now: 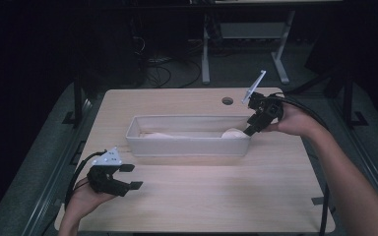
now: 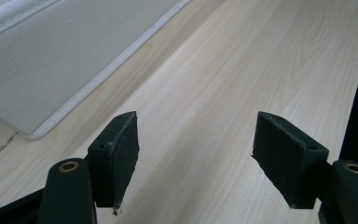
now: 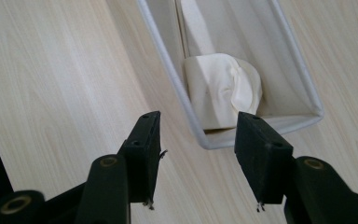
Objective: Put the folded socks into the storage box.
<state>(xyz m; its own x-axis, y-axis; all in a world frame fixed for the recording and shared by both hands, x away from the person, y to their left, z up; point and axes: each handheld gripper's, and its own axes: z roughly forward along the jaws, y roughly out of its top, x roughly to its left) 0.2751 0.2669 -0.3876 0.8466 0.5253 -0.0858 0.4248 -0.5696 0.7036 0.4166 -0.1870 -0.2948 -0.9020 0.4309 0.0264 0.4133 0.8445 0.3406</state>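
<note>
We have the wooden worktop (image 1: pixel 202 191) before us, and on it, across the middle, a long pale bin (image 1: pixel 189 146) with low walls. Inside the bin, at its right end, lies a cream rolled cloth (image 3: pixel 223 88), pressed close to the end wall; a second pale shape lies farther left in the bin, too dim to name.

We judge the step in hand to be the reach for that cloth. Our right hand-held gripper (image 1: pixel 252 129) hangs at the bin's right end, jaws spread and holding nothing, and in the right gripper view the near corner of the bin's rim sits between the two jaws, with the cloth just beyond it. Our left hand-held gripper (image 1: pixel 129 176) waits near the front left of the worktop, in front of the bin's left end, also spread and empty, with bare wood between its jaws in the left gripper view (image 2: pixel 196 158).

The next move, as we see it, calls for lifting the right jaws over the rim, then down into the bin so both straddle the cloth rather than the wall. The cloth is soft and will likely crumple, so a bite across its middle seems wise.

Room is tight there: the end wall and long side wall hem the cloth in at the corner. Above the bin it is open, and the front half of the worktop lies free. A round hole (image 1: pixel 227 101) sits behind the bin, well apart.
</note>
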